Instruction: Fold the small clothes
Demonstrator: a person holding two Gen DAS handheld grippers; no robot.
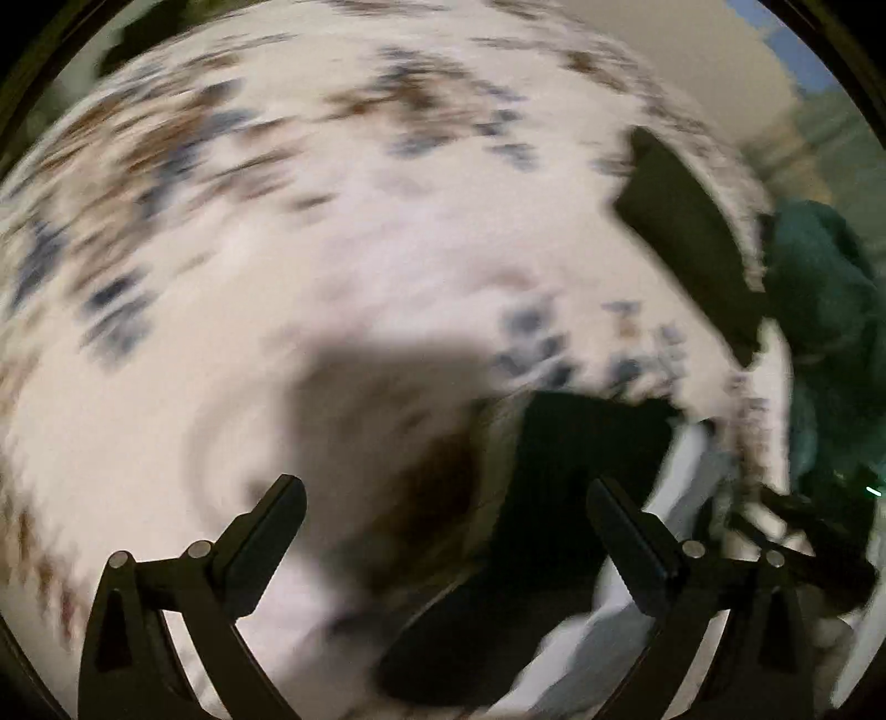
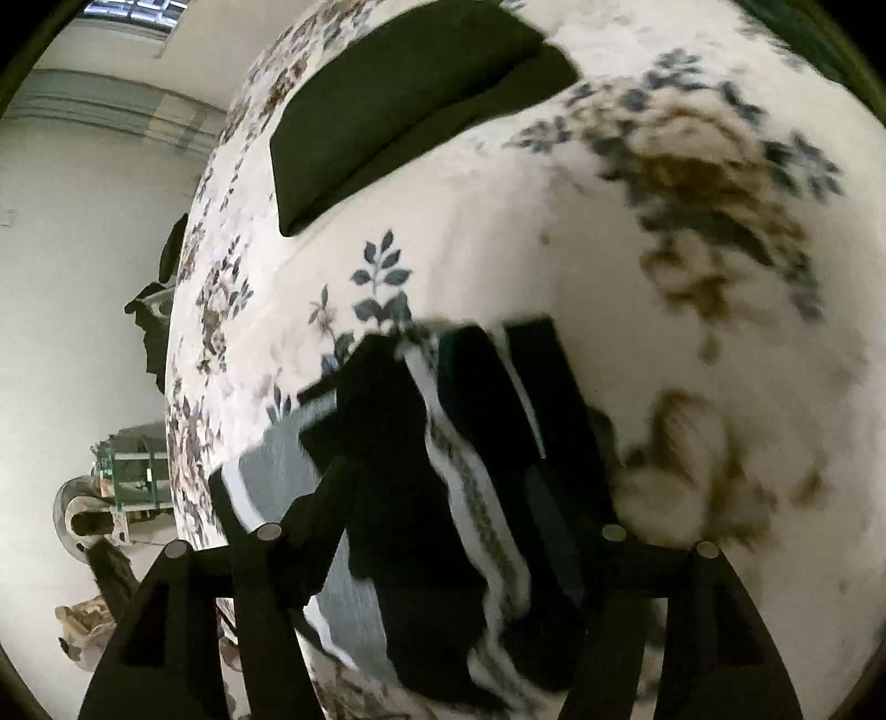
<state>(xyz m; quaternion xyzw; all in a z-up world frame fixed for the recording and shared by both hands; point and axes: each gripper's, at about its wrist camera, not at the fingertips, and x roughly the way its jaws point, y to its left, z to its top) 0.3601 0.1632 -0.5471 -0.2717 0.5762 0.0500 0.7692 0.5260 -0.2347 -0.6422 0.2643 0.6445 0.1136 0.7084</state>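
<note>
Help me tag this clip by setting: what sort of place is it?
Probably a bedroom at home. The work surface looks like a bed under a white floral bedspread; a folded dark garment lies on it, with a striped garment nearer. Plain wall and a window show behind.

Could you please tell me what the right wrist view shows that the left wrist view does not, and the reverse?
Only the right wrist view shows the window, the cluttered floor beside the bed, and the sharp leaf print. Only the left wrist view shows the teal garment at the bed's edge and the open left gripper. Both show the floral bedspread, the folded dark cloth and the dark garment with pale stripes.
</note>
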